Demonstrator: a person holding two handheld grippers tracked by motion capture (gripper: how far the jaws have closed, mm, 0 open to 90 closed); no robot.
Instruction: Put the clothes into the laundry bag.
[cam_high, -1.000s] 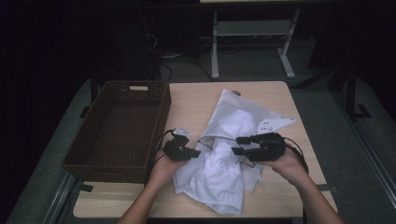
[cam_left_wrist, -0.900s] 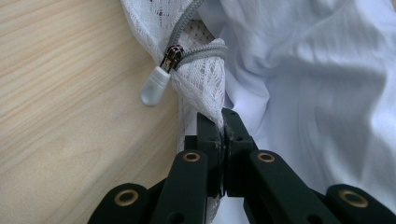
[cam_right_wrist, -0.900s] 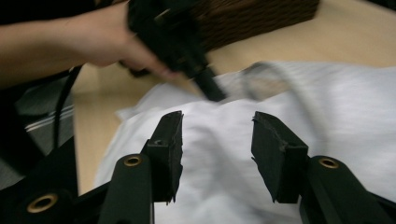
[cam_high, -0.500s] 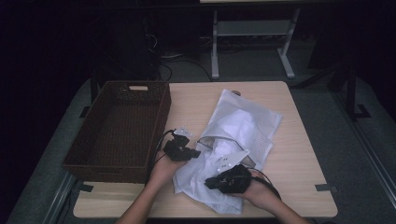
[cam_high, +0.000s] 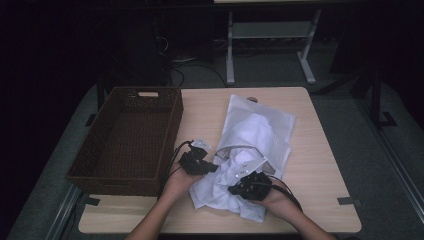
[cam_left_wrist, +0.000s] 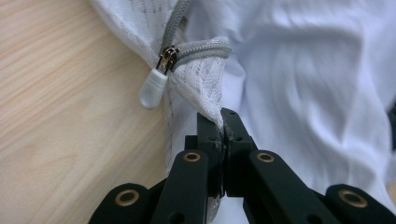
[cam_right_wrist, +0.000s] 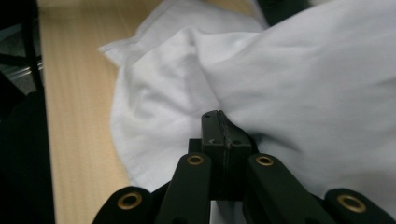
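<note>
High view: white shirt (cam_high: 225, 182) hides right claw (cam_high: 234, 190) tips.

Table (cam_high: 320, 165): basket (cam_high: 130, 135), mesh bag (cam_high: 260, 125), perhaps shirt (cam_high: 220, 187).

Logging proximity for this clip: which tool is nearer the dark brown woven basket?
Left. The left tool sits just beside the dark brown woven basket, near its right wall, shut on the white mesh laundry bag. The right tool is farther right, on the white garment.

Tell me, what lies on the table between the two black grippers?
In the high view, rumpled white shirt fabric spilling from the mesh bag spans from the left gripper to the right gripper.
</note>
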